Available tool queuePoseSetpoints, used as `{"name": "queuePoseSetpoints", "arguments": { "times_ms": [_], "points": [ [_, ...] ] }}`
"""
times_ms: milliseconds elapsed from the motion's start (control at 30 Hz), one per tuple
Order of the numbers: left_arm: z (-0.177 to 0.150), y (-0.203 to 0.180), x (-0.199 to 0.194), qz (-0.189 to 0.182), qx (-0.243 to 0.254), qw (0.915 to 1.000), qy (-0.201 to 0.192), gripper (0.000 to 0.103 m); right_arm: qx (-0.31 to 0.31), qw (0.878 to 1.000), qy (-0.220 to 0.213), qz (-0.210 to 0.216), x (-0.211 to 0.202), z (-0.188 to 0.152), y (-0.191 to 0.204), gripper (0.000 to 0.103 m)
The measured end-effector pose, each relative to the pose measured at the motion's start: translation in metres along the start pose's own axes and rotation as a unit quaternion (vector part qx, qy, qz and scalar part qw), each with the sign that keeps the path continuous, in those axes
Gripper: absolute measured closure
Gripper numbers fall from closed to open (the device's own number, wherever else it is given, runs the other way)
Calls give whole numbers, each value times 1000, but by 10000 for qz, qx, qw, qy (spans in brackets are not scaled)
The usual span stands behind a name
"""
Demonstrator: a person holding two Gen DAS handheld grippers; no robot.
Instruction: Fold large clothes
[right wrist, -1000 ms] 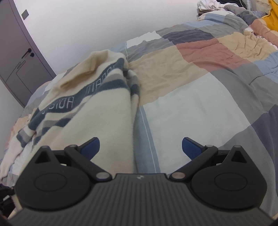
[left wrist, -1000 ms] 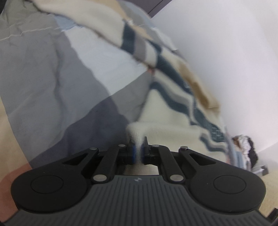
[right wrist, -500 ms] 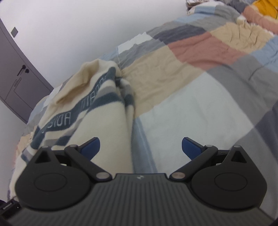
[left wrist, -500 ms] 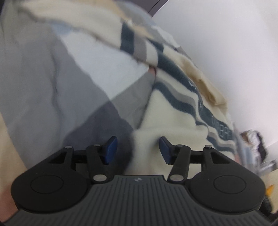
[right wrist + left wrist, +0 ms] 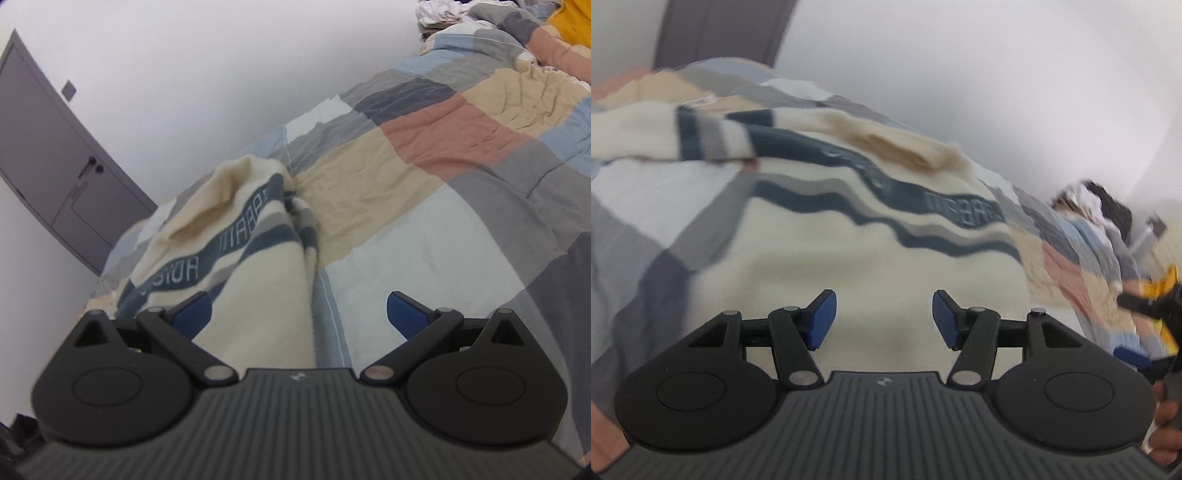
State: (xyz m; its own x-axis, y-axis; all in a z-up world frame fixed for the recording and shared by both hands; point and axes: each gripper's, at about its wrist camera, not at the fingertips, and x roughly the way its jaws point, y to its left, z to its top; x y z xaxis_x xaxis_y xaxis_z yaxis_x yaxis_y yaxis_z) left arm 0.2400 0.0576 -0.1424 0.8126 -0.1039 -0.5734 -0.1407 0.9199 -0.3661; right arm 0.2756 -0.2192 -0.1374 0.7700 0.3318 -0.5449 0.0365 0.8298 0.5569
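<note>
Left wrist view: your left claw (image 5: 883,317) hangs released over the cream sweater (image 5: 849,258), gripping nothing; the sweater lies spread on the patchwork quilt (image 5: 646,206) of the bed.
Right wrist view: your right claw (image 5: 299,314) is spread wide and empty; the sweater (image 5: 258,288) lies bunched between its blue pads (image 5: 404,314), on the quilt (image 5: 424,229).

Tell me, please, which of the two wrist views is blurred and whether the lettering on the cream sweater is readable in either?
Left wrist view: motion-smeared, the sweater stripes and quilt soft, lettering illegible; only the open left tongs look crisp. Right wrist view: sharper, with even light, fisheye bending of the door, and clearer lettering that seems to run mirrored; right tongs open.
</note>
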Motion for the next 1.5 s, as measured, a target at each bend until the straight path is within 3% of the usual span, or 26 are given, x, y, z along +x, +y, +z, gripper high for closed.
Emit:
{"name": "queuePoseSetpoints", "arguments": {
  "times_ms": [100,267,400,467,667,767,933,1000,1067,1133,1333,1500],
  "points": [
    [-7,-27,-5,21,503,9986,-153,40,169,9997,-159,52,-7,6,-12,0],
    [-14,-63,-4,-554,945,9940,18,40,460,9987,-206,112,-7,12,-30,0],
    [-28,-89,21,-1229,1056,9846,660,44,589,9977,-268,179,-8,15,-42,0],
    [-39,-97,40,-1319,986,9813,997,51,649,9970,-344,243,-7,17,-49,0],
    [-58,-128,76,-1071,1706,9700,1362,50,1115,9931,-285,230,-1,20,-71,0],
    [-67,-147,86,-916,2380,9565,1421,44,1213,9918,-338,228,-2,21,-75,0],
    [-90,-169,97,-447,3389,9296,1380,43,1297,9906,-369,231,-3,21,-77,0],
    [-97,-173,94,-182,3680,9211,1254,53,1305,9906,-369,204,-3,21,-78,0],
    [-97,-172,88,-44,3659,9240,1109,73,1284,9909,-372,134,-1,22,-79,0],
    [-88,-165,80,-95,3423,9340,1023,85,1292,9910,-333,89,1,21,-80,0],
    [-29,-133,26,-546,2348,9679,718,89,1024,9946,-134,97,10,15,-70,0],
    [16,-75,-3,-635,1189,9899,444,89,701,9975,23,84,22,7,-52,0]
  ]
}}
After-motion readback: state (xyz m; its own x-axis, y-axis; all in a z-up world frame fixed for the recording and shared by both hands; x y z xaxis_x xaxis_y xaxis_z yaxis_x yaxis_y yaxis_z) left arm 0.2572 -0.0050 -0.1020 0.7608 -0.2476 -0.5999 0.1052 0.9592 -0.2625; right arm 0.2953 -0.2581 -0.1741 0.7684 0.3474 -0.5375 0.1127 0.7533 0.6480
